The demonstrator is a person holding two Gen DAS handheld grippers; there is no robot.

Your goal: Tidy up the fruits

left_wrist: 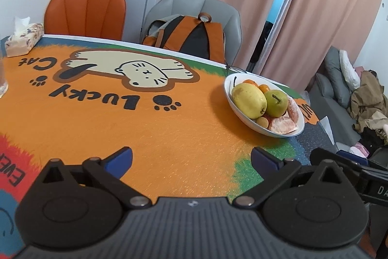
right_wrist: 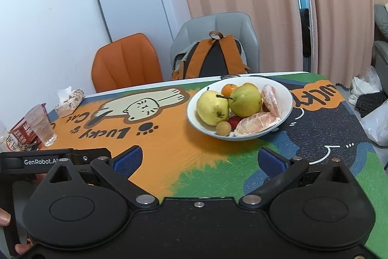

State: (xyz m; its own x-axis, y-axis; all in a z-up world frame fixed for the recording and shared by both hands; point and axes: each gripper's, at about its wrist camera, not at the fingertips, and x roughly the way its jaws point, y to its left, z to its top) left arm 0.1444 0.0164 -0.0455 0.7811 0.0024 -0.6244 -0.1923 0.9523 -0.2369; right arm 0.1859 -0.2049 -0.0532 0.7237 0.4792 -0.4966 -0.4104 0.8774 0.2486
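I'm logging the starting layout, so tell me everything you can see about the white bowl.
The bowl is white, wide and shallow, glossy like ceramic, standing upright on the mat near the table's far edge. It holds two pears, small oranges, peeled citrus segments, a small tan fruit and something red. No gripper touches it.

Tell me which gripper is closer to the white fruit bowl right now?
Right, by a small margin. The right gripper faces the white fruit bowl just ahead; the left gripper has the bowl ahead and off to its right. Both are open and empty.
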